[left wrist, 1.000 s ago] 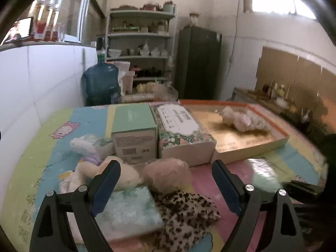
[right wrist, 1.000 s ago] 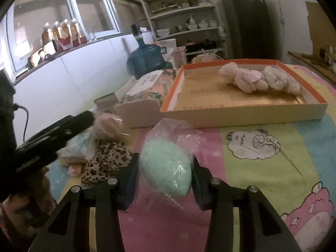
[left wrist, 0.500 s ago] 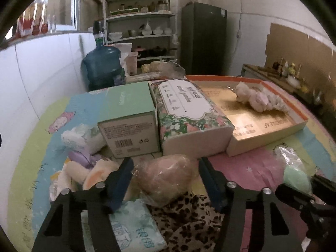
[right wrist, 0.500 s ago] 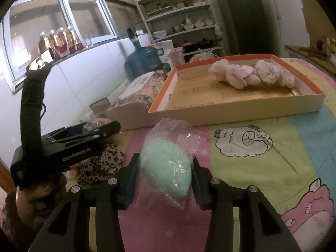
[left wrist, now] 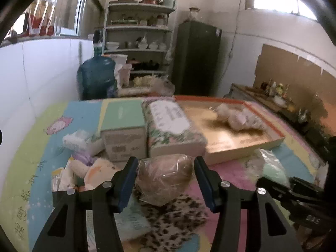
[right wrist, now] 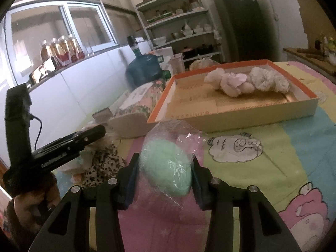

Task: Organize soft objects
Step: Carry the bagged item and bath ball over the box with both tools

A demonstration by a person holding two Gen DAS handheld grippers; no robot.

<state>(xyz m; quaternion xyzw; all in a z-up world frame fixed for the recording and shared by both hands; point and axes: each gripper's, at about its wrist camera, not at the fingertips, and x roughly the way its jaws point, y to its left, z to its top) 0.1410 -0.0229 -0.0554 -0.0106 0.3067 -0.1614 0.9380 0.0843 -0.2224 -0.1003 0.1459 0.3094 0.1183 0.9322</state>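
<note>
A pink soft ball in a clear bag [left wrist: 163, 176] sits between the fingers of my left gripper [left wrist: 165, 161], whose jaws are closing, with both pads touching the bag. It rests over a leopard-print cloth [left wrist: 174, 216]. My right gripper [right wrist: 165, 157] is shut on a mint-green soft ball in a crinkled clear bag [right wrist: 166, 168], just above the cartoon mat. An orange-rimmed tray [right wrist: 262, 113] behind holds white and pale pink soft bundles [right wrist: 247, 82]. The left gripper's side also shows in the right wrist view, its fingertips [right wrist: 98, 131] over the pile.
A green box [left wrist: 124, 130] and a floral tissue box [left wrist: 172, 126] stand side by side left of the tray. Plush items and tissue packs [left wrist: 92, 168] lie in a heap at the left. A blue water jug [left wrist: 96, 77] and shelves stand behind the table.
My left gripper's jaws went from wide apart to narrow around the pink bagged ball, and the gripper moved in on it. The right gripper kept its hold on the green bag.
</note>
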